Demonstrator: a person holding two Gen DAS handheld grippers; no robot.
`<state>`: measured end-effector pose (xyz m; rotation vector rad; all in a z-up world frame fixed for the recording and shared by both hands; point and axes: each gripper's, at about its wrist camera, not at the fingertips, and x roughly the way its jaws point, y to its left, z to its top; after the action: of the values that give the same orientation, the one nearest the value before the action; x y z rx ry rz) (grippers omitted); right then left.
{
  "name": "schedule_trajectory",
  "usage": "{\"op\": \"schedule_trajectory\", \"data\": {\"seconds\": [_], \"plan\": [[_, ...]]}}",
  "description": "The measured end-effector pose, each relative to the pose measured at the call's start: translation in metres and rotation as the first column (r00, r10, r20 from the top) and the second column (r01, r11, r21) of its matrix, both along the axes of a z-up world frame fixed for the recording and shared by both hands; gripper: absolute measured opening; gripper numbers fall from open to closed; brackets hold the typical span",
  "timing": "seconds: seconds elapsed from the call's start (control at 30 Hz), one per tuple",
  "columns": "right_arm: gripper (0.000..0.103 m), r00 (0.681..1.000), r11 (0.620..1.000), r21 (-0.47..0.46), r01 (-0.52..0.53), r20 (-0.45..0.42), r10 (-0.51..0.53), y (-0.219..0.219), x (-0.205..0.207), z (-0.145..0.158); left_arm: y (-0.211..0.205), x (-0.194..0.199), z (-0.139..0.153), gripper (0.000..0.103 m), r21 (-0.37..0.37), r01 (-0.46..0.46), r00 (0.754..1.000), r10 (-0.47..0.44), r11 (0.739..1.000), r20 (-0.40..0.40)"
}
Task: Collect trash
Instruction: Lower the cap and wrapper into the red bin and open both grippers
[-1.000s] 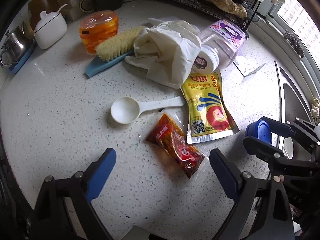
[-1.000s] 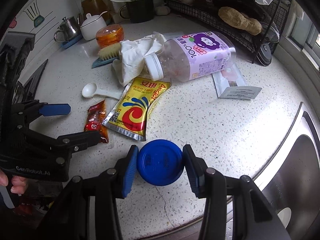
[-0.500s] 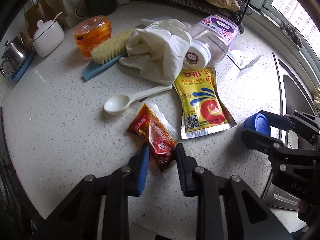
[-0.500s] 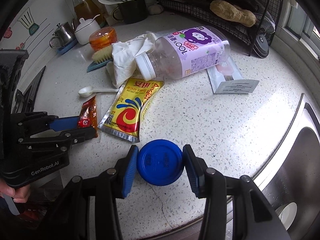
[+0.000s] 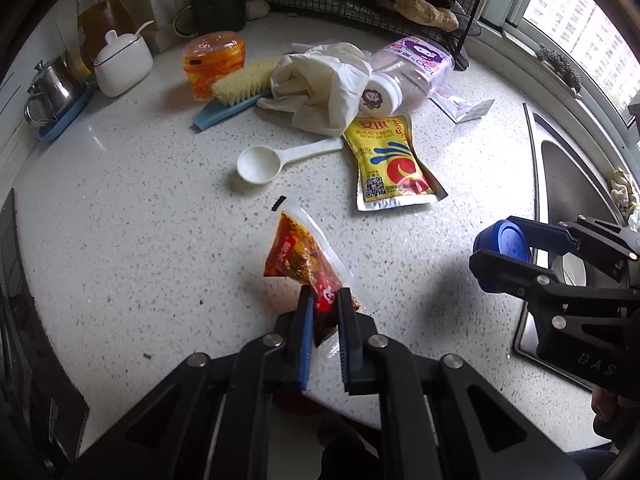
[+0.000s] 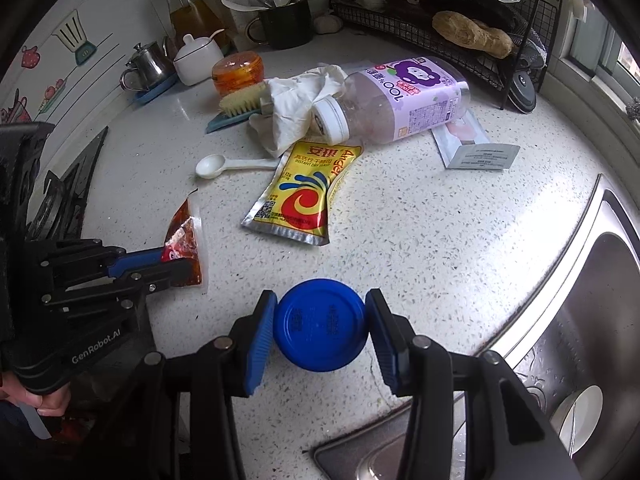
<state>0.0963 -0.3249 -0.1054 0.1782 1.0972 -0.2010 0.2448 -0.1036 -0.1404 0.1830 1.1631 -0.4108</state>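
Note:
My left gripper [image 5: 325, 300] is shut on a red sauce packet [image 5: 300, 258] and holds it lifted off the white counter; it also shows in the right wrist view [image 6: 184, 236]. My right gripper [image 6: 320, 330] is shut on a blue bottle cap [image 6: 320, 330], seen at the right in the left wrist view [image 5: 503, 240]. On the counter lie a yellow yeast pouch [image 5: 390, 164], a capped plastic bottle [image 5: 408, 76], a crumpled white glove [image 5: 320, 88], a white spoon [image 5: 276, 160] and a clear flat sachet [image 6: 472, 146].
A scrub brush [image 5: 236, 88], an orange jar [image 5: 214, 60], a white sugar pot [image 5: 122, 62] and a steel pitcher [image 5: 52, 88] stand at the back left. A wire rack [image 6: 452, 32] is at the back. The sink [image 6: 580, 320] is on the right.
My left gripper closed on the red sauce packet and lifted it off the counter, toward the near edge. My right gripper kept holding the blue cap, hardly moving.

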Motion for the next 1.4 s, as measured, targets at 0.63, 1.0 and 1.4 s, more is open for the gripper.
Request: {"op": "schedule_trajectory", "data": {"seconds": [0.63, 1.0, 1.4], "plan": [[0.043, 0.995, 0.996, 0.006, -0.086, 0.060, 0.085, 0.125, -0.075, 0.001, 0.096, -0.138, 0.022, 0.010, -0.032, -0.033, 0.999, 0.035, 0.999, 0.038], [0.043, 0.989, 0.989, 0.022, -0.148, -0.001, 0.148, 0.171, -0.107, -0.048, 0.122, -0.196, -0.032, 0.010, -0.026, -0.084, 0.993, 0.081, 0.996, -0.090], [0.043, 0.983, 0.984, 0.031, -0.177, -0.033, 0.179, 0.167, -0.115, -0.156, 0.127, -0.193, -0.148, 0.010, 0.001, -0.092, 0.985, 0.091, 0.996, -0.146]]}}
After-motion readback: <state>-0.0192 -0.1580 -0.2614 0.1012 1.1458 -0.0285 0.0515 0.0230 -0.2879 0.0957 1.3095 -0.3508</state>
